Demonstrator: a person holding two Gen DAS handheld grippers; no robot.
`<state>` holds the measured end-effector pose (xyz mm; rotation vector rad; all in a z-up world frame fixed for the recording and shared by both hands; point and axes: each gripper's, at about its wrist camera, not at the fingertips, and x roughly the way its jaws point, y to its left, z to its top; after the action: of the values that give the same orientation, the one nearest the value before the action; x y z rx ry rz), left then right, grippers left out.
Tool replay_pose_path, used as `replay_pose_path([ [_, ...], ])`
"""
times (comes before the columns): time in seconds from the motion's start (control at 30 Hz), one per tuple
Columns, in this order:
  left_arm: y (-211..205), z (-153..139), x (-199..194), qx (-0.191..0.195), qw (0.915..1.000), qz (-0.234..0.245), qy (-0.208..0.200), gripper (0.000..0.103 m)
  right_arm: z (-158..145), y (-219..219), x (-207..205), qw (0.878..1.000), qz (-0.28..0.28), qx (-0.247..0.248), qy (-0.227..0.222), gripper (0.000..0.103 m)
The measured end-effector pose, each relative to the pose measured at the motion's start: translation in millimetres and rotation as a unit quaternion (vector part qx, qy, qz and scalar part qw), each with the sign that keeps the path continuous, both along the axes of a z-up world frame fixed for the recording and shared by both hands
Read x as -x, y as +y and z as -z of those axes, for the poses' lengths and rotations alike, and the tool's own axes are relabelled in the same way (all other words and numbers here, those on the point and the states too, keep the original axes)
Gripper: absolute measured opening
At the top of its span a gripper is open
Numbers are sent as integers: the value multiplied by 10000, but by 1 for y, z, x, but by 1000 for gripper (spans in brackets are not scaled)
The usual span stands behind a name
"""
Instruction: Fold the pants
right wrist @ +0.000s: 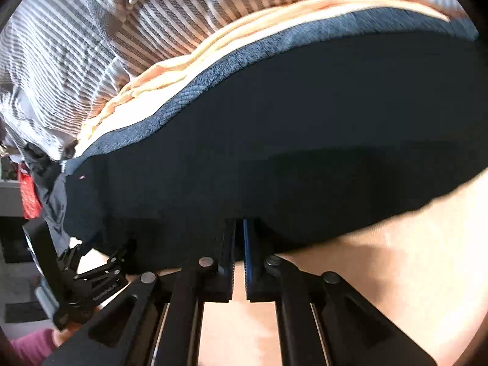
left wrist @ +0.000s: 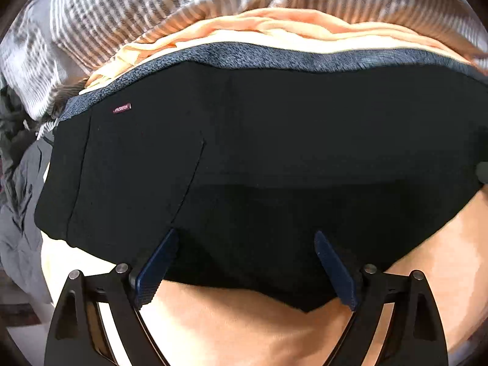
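Black pants (left wrist: 259,158) fill the middle of both views, lying folded flat on a peach sheet (left wrist: 244,320) spread over a bed. Their fleecy grey-blue lining (left wrist: 274,58) shows as a band along the far edge, toward 12 o'clock. A striped grey-and-white blanket (left wrist: 122,9) is bunched beyond the pants at 11 to 12 o'clock, and a rumpled orange cloth (left wrist: 274,27) lies between the blanket and the lining. Dark grey clothing (left wrist: 21,189) is heaped beside the pants at 9 o'clock in the left view. A small red tag (left wrist: 122,108) reading "FASHION" sits on the pants near the lining at 10 o'clock.

The left gripper (left wrist: 245,238) has its fingers spread wide apart, released, their blue tips resting on the near edge of the pants at 6 o'clock. The right gripper (right wrist: 240,222) has its fingers clenched nearly together, tips at the near hem of the pants at 6 o'clock; whether fabric is pinched between them cannot be told. From the right view, the left gripper (right wrist: 119,257) appears at 8 o'clock by the hem.
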<state>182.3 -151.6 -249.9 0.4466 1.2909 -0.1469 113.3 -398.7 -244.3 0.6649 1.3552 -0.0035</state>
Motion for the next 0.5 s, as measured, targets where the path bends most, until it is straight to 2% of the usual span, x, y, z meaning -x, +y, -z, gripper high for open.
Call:
replay_pose_path([
  [0.1, -1, 1, -5, 18, 9998, -154, 101, 92, -4, -3, 15, 9992, 51, -371, -121, 10],
  [0.17, -4, 1, -6, -44, 9998, -185, 97, 92, -4, -7, 22, 9981, 207, -548, -170, 20],
  [0.23, -6, 2, -4, -85, 9998, -175, 61, 92, 0, -17, 25, 9968, 429, -650, -175, 39],
  [0.37, -6, -3, -4, -112, 9995, -253, 148, 92, -11, -32, 28, 9964, 729, -371, -219, 40],
  [0.5, -13, -15, -5, 6, 9991, -375, 221, 92, -33, -65, 33, 9953, 834, 338, -361, 40],
])
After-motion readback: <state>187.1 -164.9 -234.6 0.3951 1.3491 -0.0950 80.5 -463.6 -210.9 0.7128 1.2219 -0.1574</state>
